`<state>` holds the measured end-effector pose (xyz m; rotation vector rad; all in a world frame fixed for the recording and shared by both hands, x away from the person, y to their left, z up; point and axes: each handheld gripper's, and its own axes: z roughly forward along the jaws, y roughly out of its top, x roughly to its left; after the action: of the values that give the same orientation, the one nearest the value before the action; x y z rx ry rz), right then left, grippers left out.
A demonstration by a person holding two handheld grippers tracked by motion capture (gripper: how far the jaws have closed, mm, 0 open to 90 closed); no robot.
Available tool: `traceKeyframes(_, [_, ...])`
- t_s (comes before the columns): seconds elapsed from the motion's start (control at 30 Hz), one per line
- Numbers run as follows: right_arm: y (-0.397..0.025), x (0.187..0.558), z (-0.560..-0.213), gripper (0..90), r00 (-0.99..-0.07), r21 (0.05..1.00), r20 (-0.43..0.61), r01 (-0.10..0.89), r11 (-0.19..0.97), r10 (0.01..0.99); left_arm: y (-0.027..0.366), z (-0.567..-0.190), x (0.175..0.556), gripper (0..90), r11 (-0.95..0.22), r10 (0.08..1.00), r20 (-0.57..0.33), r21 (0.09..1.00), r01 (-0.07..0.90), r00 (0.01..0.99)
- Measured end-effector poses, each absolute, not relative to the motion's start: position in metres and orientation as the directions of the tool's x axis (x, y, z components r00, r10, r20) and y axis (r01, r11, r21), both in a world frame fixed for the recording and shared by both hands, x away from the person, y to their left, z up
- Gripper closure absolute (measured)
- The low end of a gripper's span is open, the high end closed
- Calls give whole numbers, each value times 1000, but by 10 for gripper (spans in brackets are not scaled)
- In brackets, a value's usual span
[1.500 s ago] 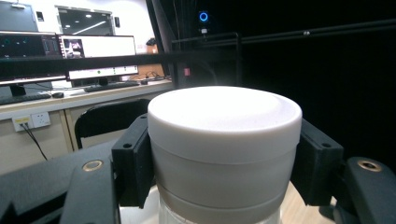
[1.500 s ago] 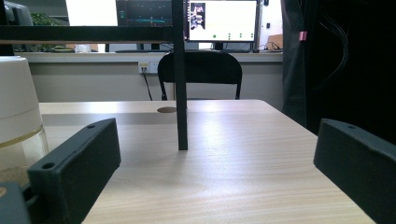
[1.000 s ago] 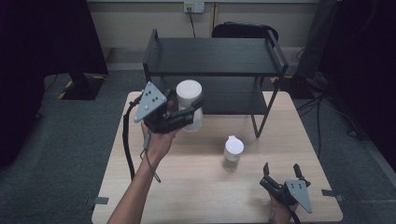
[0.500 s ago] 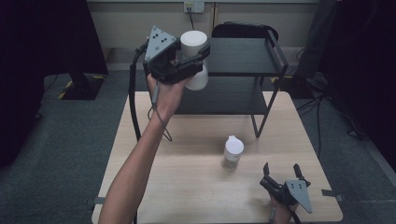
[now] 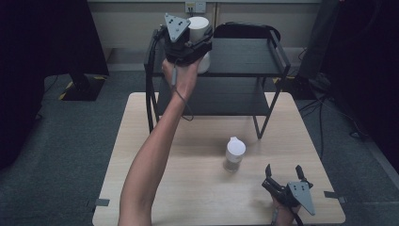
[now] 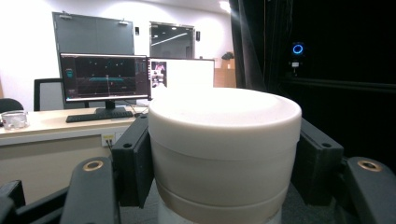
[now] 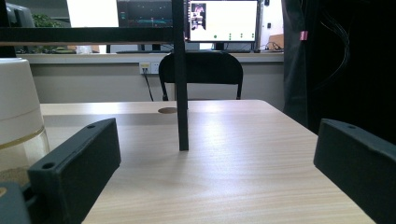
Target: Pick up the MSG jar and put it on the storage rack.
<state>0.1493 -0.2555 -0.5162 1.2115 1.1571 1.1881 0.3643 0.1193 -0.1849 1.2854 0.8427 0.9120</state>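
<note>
Above the black shelf rack's [image 5: 244,56] top shelf, my left tool [image 5: 186,40] is clamped on the white cup [image 5: 199,28], both jaws pressed against its sides, held upright in the air. Down at the bench's [image 5: 197,197] near right corner, my right tool [image 5: 284,181] rests wide open, gripping nothing, near a lidded jar [image 5: 234,153].

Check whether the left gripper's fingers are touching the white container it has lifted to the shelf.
Touching. The left gripper view shows both black fingers pressed flat against the sides of the white container, with no gap on either side.
</note>
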Motion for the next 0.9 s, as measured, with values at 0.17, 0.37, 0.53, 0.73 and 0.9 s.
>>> traceKeyframes(0.17, [-256, 149, -516, 0, 44, 1000, 0, -25, 1, 999, 112, -185, 367, 342, 33, 917, 7, 995, -94, 400])
traceKeyframes(0.37, [-256, 149, -516, 0, 45, 1000, 0, -25, 1, 999, 113, -186, 369, 342, 31, 916, 11, 995, -99, 401])
traceKeyframes(0.53, [-255, 150, -516, 0, 44, 1000, -5, -23, 6, 999, 112, -187, 369, 340, 32, 917, 11, 995, -99, 398])
traceKeyframes(0.73, [-255, 150, -516, 0, 44, 1000, -6, -22, 7, 999, 111, -185, 368, 213, 31, 924, 6, 995, -91, 382])
traceKeyframes(0.9, [-255, 150, -516, 0, 45, 1000, -6, -22, 7, 999, 110, -187, 362, 46, 53, 932, -18, 995, -88, 361])
